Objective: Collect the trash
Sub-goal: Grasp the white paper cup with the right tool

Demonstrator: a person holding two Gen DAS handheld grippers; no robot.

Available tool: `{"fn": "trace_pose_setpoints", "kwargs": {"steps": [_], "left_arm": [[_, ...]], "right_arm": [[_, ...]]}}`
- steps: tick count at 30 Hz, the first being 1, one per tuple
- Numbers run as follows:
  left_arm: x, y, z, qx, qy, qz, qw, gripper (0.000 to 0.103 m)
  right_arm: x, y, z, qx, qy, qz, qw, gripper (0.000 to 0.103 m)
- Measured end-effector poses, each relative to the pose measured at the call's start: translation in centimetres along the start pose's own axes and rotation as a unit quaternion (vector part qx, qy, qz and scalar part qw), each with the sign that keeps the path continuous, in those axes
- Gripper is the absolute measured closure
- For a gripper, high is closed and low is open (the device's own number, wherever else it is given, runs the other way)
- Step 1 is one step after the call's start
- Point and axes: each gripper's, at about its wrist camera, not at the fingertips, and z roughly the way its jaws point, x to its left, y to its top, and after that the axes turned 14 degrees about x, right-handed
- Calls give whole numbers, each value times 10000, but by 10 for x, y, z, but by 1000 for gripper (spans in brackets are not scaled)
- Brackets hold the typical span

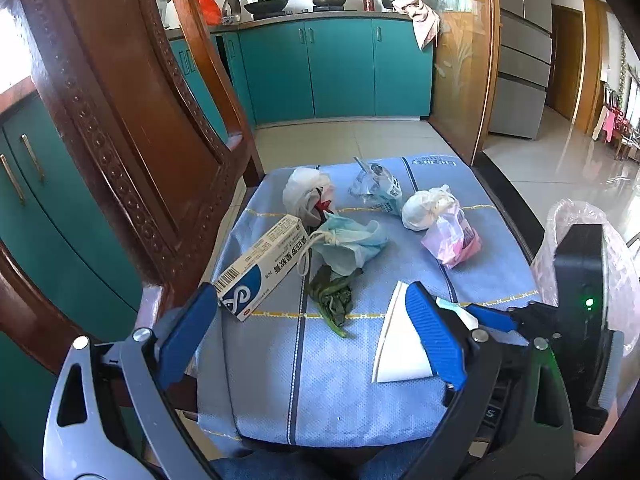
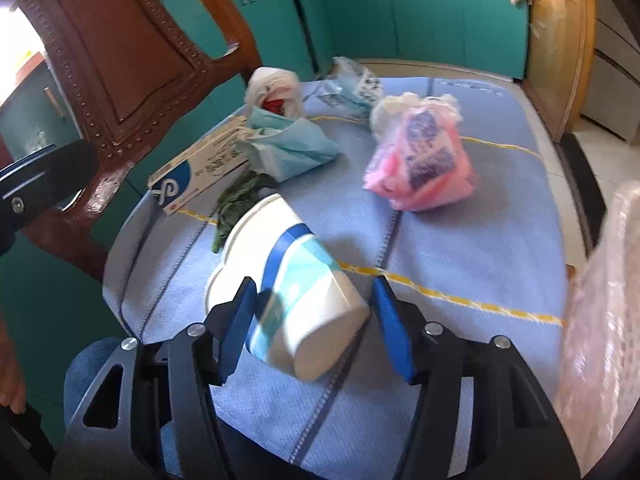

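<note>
A white paper cup [image 2: 288, 280] with blue bands lies on its side on the blue cushion [image 2: 460, 248]. My right gripper [image 2: 314, 312] straddles its base end: the left pad touches the cup, while a gap shows at the right pad. In the left wrist view the cup [image 1: 396, 344] lies partly behind one finger. My left gripper [image 1: 310, 292] hovers open over the cushion's front, above a green leaf [image 1: 332, 300], holding nothing. Other trash: a medicine box [image 1: 260, 264], a blue face mask [image 1: 348, 244], a pink bag [image 1: 452, 240] and a clear wrapper [image 1: 376, 188].
The cushion lies on a wooden chair whose carved back [image 1: 120, 120] rises at the left. A translucent pink trash bag [image 2: 600, 320] hangs at the right edge. A white bag with red inside [image 1: 304, 196] lies at the back. Teal cabinets [image 1: 340, 68] stand behind.
</note>
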Motion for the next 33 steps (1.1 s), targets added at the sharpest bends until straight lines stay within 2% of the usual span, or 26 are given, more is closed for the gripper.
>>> {"fn": "trace_pose_setpoints", "kwargs": {"steps": [5,7,9,12,16,20,22,23,24,25,27,29,33], "left_arm": [[-1,-2,-4,-24,-58,10,10000,8],[-2,-3,-5,-31,-56,29,10000,8],[-3,-4,-5,-14,-70,32,10000,8],[-5,-4,-6,5,-87,26,10000,8],[-5,-4,-9,-31,-52,18,10000,8],[-3,-4,-7,-18,-1,-3,10000,8],[-2,-4,-4,18,29,-20,10000,8],[-2,-4,-3,40,33,-33,10000,8],[-1,-4,0,74,22,-58,10000,8],[0,-4,2,107,-7,-84,9999,8],[2,-4,5,175,-100,-118,9997,8],[3,-5,6,223,-156,-138,9995,8],[4,-8,18,390,-278,-113,9988,8]], "right_arm": [[-6,-13,-13,-34,-505,398,9979,43],[-6,-16,-16,-70,-636,376,9972,39],[-2,-19,-19,-169,-744,124,9970,24],[9,-21,-18,-96,-744,-474,9961,17],[20,-20,-8,35,-658,-996,9928,13],[15,-19,9,259,-595,-950,9934,13],[12,-19,12,264,-479,-833,9950,25],[10,-19,14,294,-428,-761,9957,37],[6,-20,14,295,-418,-643,9966,43],[5,-20,13,247,-412,-573,9972,47],[-1,-21,9,234,-314,-402,9984,67],[-9,-22,4,248,-140,-205,9994,75],[-14,-35,-6,190,-66,-173,9996,75]]}}
